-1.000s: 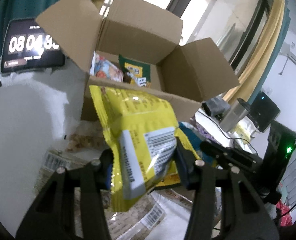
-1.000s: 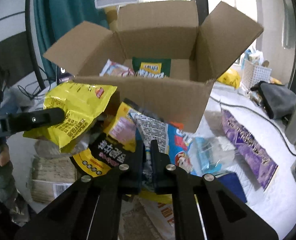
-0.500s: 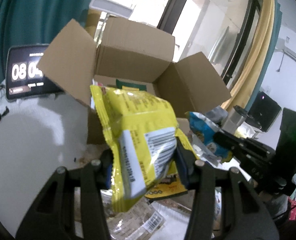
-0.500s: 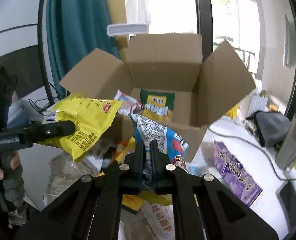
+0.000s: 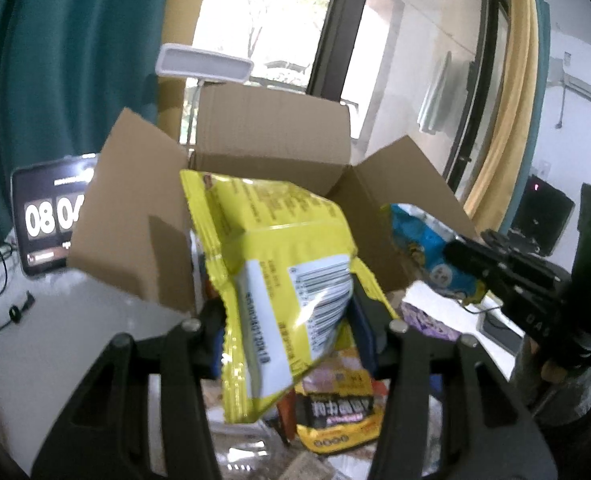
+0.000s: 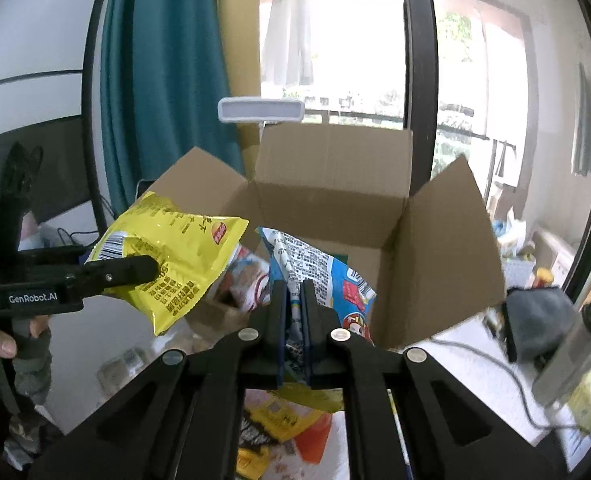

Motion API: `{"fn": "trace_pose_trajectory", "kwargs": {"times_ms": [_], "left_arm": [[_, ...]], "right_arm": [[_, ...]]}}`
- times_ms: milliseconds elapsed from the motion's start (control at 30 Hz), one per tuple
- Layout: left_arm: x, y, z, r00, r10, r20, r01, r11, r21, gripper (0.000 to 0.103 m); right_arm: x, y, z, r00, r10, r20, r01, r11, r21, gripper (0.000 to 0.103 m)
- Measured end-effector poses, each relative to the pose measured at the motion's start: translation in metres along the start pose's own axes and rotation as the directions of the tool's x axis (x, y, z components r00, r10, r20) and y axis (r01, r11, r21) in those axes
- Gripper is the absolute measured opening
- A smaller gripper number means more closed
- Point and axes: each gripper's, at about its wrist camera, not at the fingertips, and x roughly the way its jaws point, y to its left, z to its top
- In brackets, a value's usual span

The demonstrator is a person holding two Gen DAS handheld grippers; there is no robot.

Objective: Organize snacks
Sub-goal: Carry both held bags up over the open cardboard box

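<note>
Left tongs (image 5: 291, 320) clamp the yellow snack bag (image 5: 271, 264) at frame centre, before the open cardboard box (image 5: 271, 144). Right tongs (image 6: 294, 300) pinch the blue snack bag (image 6: 319, 272) (lower centre). Advise clearing the near rim, then releasing each bag well inside.

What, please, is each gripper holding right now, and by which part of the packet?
Left gripper: yellow snack bag, by its barcode end. Right gripper: blue snack bag, by its lower edge.
</note>
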Motion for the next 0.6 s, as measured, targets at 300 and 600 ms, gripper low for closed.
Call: {"fn": "trace_pose_trajectory", "kwargs": {"times_ms": [300, 600], "left_arm": [[0.028, 0.002, 0.025, 0.999, 0.046, 0.027, -0.047, 0.999, 0.013, 0.05], [0.064, 0.01, 0.036, 0.995, 0.095, 0.013, -0.095, 0.995, 0.034, 0.05]], "right_arm": [[0.033, -0.016, 0.017, 0.999, -0.034, 0.007, 0.034, 0.999, -0.006, 0.007], [0.07, -0.029, 0.018, 0.998, -0.053, -0.026, 0.053, 0.999, -0.006, 0.007]]}}
